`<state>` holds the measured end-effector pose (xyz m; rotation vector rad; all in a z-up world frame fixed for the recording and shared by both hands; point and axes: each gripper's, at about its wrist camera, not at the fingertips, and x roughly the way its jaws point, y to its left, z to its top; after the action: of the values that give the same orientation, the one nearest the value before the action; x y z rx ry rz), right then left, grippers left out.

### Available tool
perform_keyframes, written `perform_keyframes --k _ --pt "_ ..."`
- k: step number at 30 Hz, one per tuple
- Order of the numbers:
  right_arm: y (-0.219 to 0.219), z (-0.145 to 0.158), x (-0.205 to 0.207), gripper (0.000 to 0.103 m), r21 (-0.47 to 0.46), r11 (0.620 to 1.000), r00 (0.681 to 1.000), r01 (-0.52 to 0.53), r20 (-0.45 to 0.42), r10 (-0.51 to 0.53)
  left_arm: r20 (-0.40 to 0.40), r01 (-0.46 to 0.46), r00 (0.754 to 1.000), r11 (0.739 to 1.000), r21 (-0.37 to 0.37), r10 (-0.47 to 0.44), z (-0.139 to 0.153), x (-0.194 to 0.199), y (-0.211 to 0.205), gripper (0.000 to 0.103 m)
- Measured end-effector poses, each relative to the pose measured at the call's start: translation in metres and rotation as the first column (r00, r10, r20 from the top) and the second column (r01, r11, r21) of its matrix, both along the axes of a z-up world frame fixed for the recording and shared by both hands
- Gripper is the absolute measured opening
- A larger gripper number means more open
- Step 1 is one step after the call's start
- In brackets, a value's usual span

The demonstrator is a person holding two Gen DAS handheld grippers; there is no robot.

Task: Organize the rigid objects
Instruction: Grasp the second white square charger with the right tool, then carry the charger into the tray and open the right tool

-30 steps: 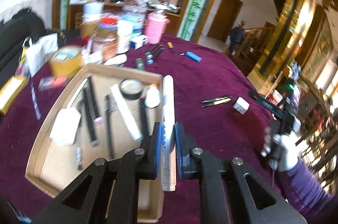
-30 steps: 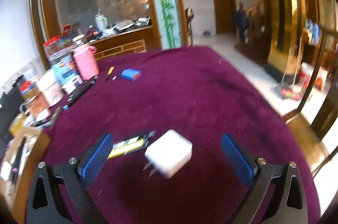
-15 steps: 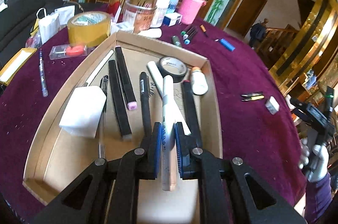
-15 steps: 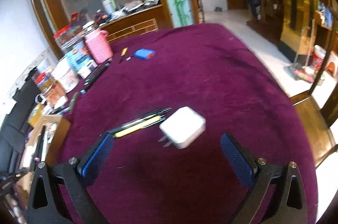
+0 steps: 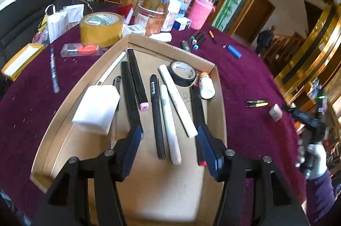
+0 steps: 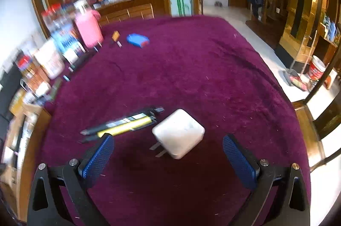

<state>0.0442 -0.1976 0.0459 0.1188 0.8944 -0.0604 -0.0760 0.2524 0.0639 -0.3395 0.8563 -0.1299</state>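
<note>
Hovering left gripper (image 5: 169, 144), splayed over tray (image 5: 219, 98)

On the desk (image 5: 245, 81) sits a tray (image 5: 219, 98) holding markers side by side; a foam block (image 5: 97, 108) lies at its left, a tape ring (image 5: 183, 76) and small bottle (image 5: 206, 85) at its far right. A large tape roll (image 5: 101, 28) stands beyond the tray's far left corner. Well right of the tray, a charger plug (image 6: 178, 133) lies just right of two pens (image 6: 125, 124).

The jars (image 6: 51, 51) at the table's far left are smeared by blur; the box's (image 5: 38, 179) near edge runs behind the gripper.
</note>
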Motion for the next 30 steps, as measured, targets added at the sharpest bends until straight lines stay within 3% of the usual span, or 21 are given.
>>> perform_keyframes --k 2,7,9,10,11,12,13,17,23,30 --pt "-0.005 -0.005 0.005 0.102 0.021 0.999 1.0 0.025 -0.019 -0.024 0.007 -0.012 1.0 1.0 -0.026 0.012 0.002 -0.01 0.003 0.056" --pt "-0.019 -0.017 0.023 0.102 0.197 0.97 0.987 0.145 -0.103 -0.127 0.02 -0.014 1.0 0.999 -0.029 0.015 0.009 -0.024 0.0 0.056" --pt "-0.021 -0.021 0.03 0.1 0.214 0.958 0.978 0.192 -0.125 -0.169 0.035 -0.008 0.999 1.0 -0.027 0.009 0.012 -0.027 -0.004 0.056" --pt "-0.021 -0.022 0.033 0.096 0.199 0.957 0.973 0.212 -0.137 -0.187 0.04 -0.003 0.999 1.0 -0.026 0.005 0.012 -0.028 -0.005 0.056" --pt "-0.022 -0.027 0.036 0.077 0.19 0.955 0.967 0.229 -0.16 -0.2 0.044 0.004 0.999 1.0 -0.024 -0.003 0.012 -0.03 -0.007 0.056" --pt "-0.023 -0.033 0.037 0.068 0.189 0.951 0.958 0.245 -0.196 -0.207 0.048 0.012 0.999 1.0 -0.022 -0.01 0.012 -0.032 -0.009 0.056" --pt "-0.022 -0.029 0.033 0.065 0.163 0.956 0.961 0.245 -0.172 -0.217 0.052 0.018 0.998 1.0 -0.022 -0.017 0.012 -0.034 -0.01 0.056" --pt "-0.023 -0.025 0.024 0.055 0.192 0.959 0.968 0.209 -0.181 -0.174 0.061 0.021 0.998 0.999 -0.029 -0.019 0.012 -0.04 -0.004 0.056" --pt "-0.032 -0.017 -0.002 0.054 0.355 0.917 0.98 0.179 -0.147 -0.135 0.063 -0.023 0.998 0.998 -0.055 0.027 0.009 -0.052 0.018 0.056" --pt "0.027 0.027 -0.028 0.055 0.481 0.875 0.997 -0.06 -0.007 0.072 0.058 -0.062 0.996 0.995 -0.082 0.067 0.003 -0.062 0.037 0.056"
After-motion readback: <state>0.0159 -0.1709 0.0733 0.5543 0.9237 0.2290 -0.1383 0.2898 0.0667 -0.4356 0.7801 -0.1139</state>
